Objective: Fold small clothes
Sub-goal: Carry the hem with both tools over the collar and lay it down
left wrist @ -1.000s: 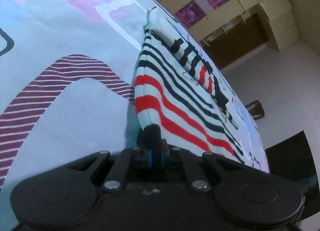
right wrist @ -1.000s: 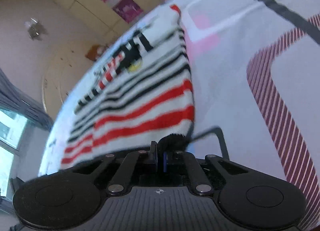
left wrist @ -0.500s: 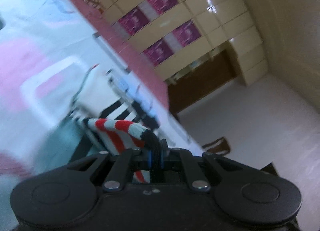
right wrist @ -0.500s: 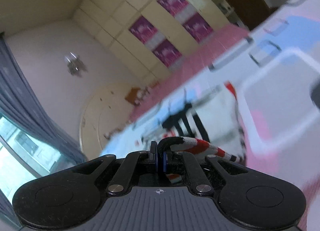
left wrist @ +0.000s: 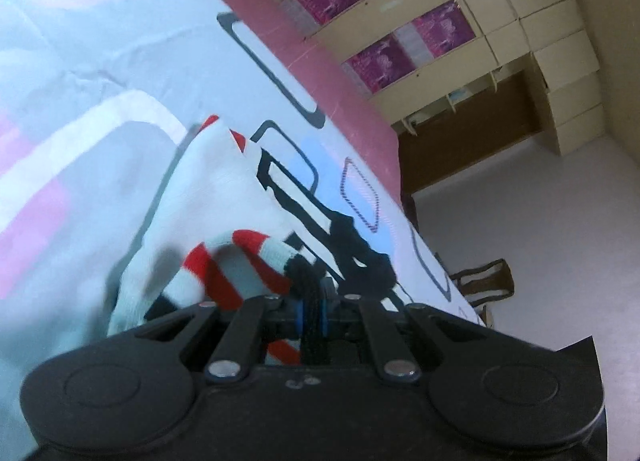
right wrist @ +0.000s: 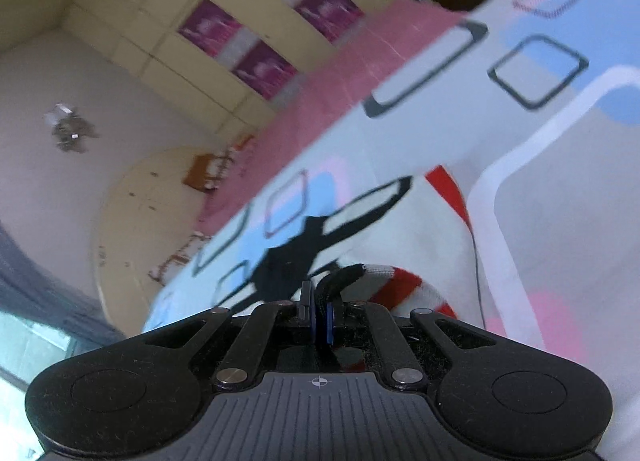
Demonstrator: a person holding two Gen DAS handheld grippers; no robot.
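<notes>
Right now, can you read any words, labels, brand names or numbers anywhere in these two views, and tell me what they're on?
No readable text in either view.
Striped sweater: bold black shapes on the white side, too folded and blurred to read as letters.
Right gripper: a small crosshair mark on its body, no words.
Purple cupboard panels: a pale pattern only, too blurred to tell.

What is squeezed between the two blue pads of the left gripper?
In the left wrist view, the left gripper is clamped on the black hem of the striped sweater, with nothing else between its pads.
</notes>
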